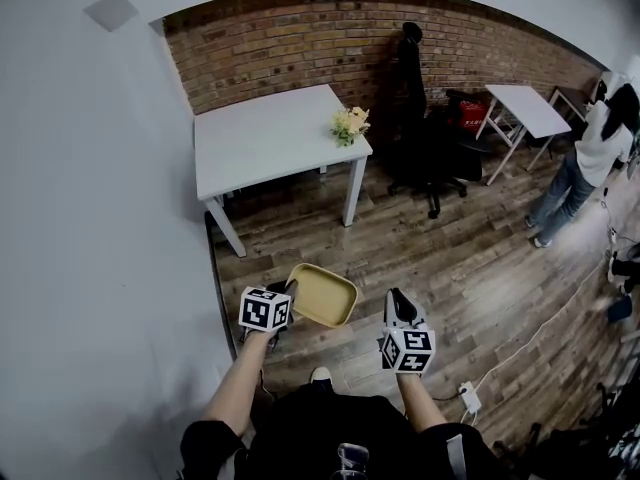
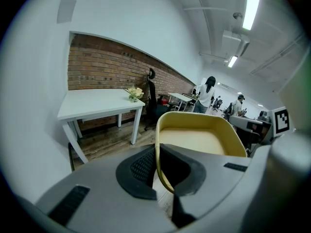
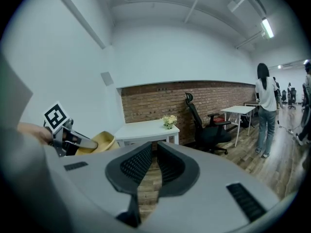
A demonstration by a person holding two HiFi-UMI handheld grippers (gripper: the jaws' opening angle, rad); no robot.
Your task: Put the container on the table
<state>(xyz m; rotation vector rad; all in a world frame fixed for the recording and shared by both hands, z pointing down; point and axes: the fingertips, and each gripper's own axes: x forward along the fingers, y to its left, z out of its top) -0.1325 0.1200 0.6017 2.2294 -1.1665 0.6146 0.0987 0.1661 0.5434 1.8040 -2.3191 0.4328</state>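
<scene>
Over the floor point(image 1: 450, 268), short of the near edge of the bench point(image 1: 260, 138): container point(image 1: 322, 295) in jaws of the left gripper point(image 1: 290, 290), right gripper point(image 1: 398, 303) just right of it. On the bench, at its right edge: flowers point(image 1: 350, 125).

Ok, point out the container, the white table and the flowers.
container point(image 1: 324, 295), head view, its inner floor.
white table point(image 1: 262, 138), head view, bare tabletop.
flowers point(image 1: 350, 124), head view, the blossoms.

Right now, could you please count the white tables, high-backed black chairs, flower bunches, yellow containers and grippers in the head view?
white tables: 2
high-backed black chair: 1
flower bunch: 1
yellow container: 1
left gripper and right gripper: 2
Total: 7
</scene>
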